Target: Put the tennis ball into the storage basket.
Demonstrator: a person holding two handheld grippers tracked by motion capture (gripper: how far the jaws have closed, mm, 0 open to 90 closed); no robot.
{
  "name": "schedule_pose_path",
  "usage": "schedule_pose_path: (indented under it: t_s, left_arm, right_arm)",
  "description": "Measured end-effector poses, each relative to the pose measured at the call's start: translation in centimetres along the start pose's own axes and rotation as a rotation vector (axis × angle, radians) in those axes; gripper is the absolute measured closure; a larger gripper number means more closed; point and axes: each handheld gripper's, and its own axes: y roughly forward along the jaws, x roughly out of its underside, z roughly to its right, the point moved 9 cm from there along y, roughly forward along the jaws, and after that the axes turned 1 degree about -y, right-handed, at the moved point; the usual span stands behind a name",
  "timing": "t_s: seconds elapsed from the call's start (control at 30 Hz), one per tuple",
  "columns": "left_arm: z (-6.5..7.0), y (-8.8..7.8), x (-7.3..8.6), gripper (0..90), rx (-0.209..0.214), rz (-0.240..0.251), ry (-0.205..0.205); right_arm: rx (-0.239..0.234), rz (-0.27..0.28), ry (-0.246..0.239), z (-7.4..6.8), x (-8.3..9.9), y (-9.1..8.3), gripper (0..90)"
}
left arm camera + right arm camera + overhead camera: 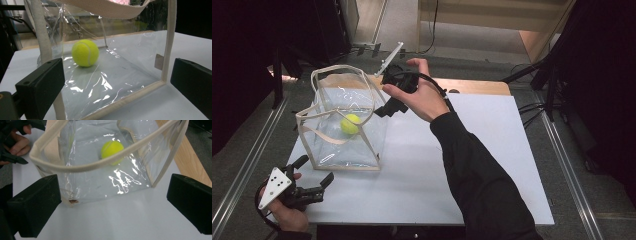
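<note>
A smooth white table (422, 170) is bearing a boxy bag (343, 125) of clear, crinkled plastic with cream woven trim and handles, standing upright with its mouth facing up and a fuzzy yellow-green ball (350, 123) lying on its floor. The right gripper (388, 95) is hovering beside the bag's far rim, jaws standing wide with nothing between them. The left gripper (314, 175) is waiting near the bag's front corner, jaws wide too.
</note>
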Motion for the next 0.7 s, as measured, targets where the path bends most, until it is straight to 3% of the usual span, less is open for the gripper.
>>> schedule_pose_path:
  t_s: [0.4,0.7]
  left_arm:
    - [0.0,0.0,0.0,0.0,0.002,-0.002,0.005]
    - [0.1,0.0,0.0,0.0,0.002,-0.003,0.005]
  right_arm:
    - [0.014,-0.009,0.032,-0.2,3.2,1.1,0.0]
    - [0.002,0.014,0.040,-0.6,4.9,2.2,0.0]
